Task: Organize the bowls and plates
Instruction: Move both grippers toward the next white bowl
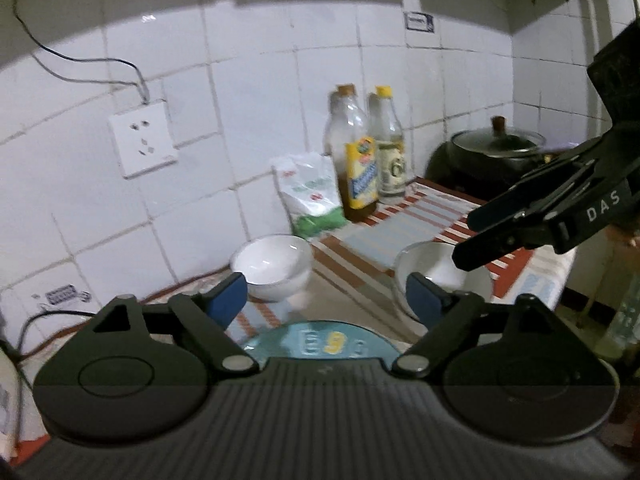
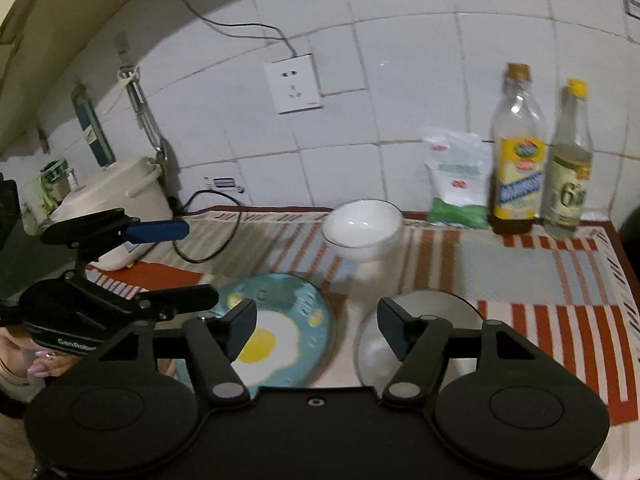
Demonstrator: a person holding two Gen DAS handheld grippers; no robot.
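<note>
Plate: a round blue plate [image 2: 280, 320] printed with a fried egg, white with a yellow yolk, lies flat on the striped cloth [image 2: 520, 280], under and just ahead of my left gripper [image 1: 326, 300] and beneath the inner finger of my right gripper [image 2: 316, 328].
Far bowl: a white bowl [image 1: 272, 266] stands upright beyond my left finger tip, close to the tiled wall [image 1: 240, 100]; it looks empty.
Near bowl: a second white bowl [image 2: 440, 308] sits under my right gripper's outer finger, beside the plate; nothing shows inside it.
My left fingers: spread wide, nothing between the blue pads [image 1: 228, 300], released above the plate.
My right fingers: also spread apart and gripping nothing; they hang over the near bowl.
Beyond my fingers: two bottles [image 1: 368, 152] with yellow caps and a white-and-green bag [image 1: 312, 196] stand at the wall; a lidded pot [image 1: 496, 148] sits farther right.
Left of my fingers: a white cooker [image 2: 120, 200] with a black cord.
Hard to see: both gripper bodies cover the plate's near edge; motion blur softens the bowls' rims and the bottle labels.
</note>
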